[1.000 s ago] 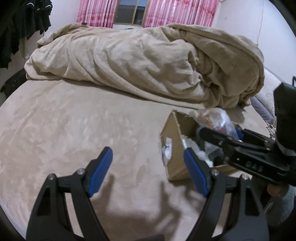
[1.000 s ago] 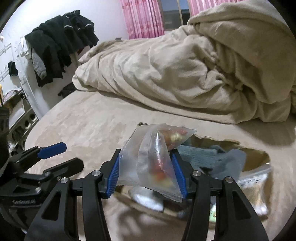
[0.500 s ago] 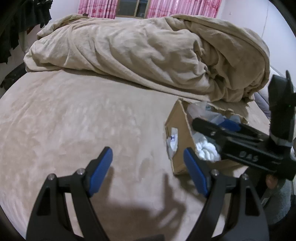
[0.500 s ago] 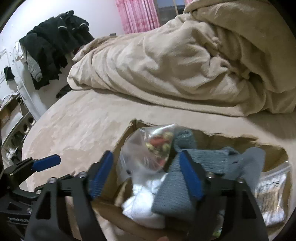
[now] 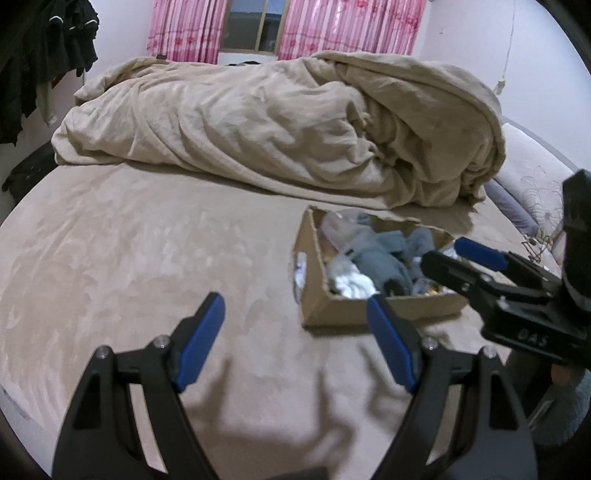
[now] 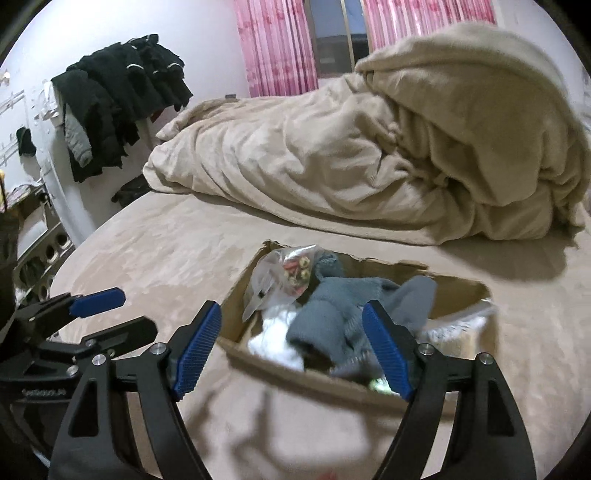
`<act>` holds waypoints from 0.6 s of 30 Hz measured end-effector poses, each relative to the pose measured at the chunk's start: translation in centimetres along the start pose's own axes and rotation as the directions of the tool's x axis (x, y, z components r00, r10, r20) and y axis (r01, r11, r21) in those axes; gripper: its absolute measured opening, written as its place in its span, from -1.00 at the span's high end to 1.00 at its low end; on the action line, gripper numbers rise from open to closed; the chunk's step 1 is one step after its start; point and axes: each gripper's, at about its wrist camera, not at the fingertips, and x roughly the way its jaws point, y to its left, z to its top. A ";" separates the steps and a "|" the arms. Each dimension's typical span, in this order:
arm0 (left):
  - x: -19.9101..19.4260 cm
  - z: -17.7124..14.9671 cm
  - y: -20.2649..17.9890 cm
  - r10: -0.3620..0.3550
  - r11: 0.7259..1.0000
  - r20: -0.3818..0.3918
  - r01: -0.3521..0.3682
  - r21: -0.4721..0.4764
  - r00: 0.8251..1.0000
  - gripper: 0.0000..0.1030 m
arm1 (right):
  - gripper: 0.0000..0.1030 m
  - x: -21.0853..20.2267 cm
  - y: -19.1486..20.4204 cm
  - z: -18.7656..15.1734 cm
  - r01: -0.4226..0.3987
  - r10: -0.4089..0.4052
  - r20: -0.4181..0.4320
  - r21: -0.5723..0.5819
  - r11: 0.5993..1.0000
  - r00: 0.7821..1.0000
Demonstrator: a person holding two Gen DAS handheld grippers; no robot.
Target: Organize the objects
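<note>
An open cardboard box point(image 5: 336, 312) point(image 6: 236, 295) sits on the tan bed. Inside lie a clear plastic bag of small colourful items point(image 6: 288, 273) at the far left corner, grey knitted cloth point(image 6: 332, 314) point(image 5: 384, 258) and something white point(image 6: 273, 338). My right gripper point(image 6: 291, 345) is open and empty, just in front of and above the box's near wall. It also shows in the left wrist view point(image 5: 461, 260), open at the box's right side. My left gripper point(image 5: 295, 332) is open and empty, left of the box; it shows in the right wrist view point(image 6: 107, 314).
A big rumpled tan blanket point(image 5: 280, 125) point(image 6: 369, 147) lies heaped across the bed behind the box. Dark clothes point(image 6: 118, 96) hang at the left wall. Pink curtains point(image 5: 325, 29) frame a window. A pale pillow point(image 5: 532, 177) lies at the bed's right edge.
My right gripper opened, dropped the plastic bag into the box and drew back. My left gripper stayed open and pulled back from the box.
</note>
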 end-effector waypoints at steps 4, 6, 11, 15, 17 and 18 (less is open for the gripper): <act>-1.8 -1.1 -1.4 0.038 0.999 0.001 -0.038 0.027 0.999 -0.56 | -0.58 -3.0 0.3 -0.7 0.012 -0.012 0.016 0.001 1.000 1.000; -2.6 -1.6 -1.9 0.033 0.999 0.001 -0.033 0.023 0.999 -0.56 | -0.58 -4.2 0.4 -1.1 0.015 -0.015 0.018 0.007 1.000 1.000; -4.6 -3.4 -3.2 0.040 0.999 0.006 -0.040 0.017 0.999 -0.56 | -0.58 -7.3 0.8 -2.9 0.030 -0.030 0.024 0.003 1.000 0.999; -5.5 -5.0 -4.6 0.052 0.998 0.005 -0.052 0.037 0.999 -0.56 | -0.58 -9.3 0.5 -4.6 0.044 -0.045 0.022 0.019 0.999 0.999; -5.8 -5.7 -5.1 0.059 0.997 0.000 -0.059 0.041 0.998 -0.56 | -0.58 -10.1 0.3 -5.5 0.064 -0.065 0.023 0.024 0.998 0.998; -6.0 -6.0 -5.3 0.064 0.997 0.002 -0.064 0.041 0.998 -0.56 | -0.58 -10.5 0.3 -5.9 0.079 -0.079 0.023 0.023 0.997 0.997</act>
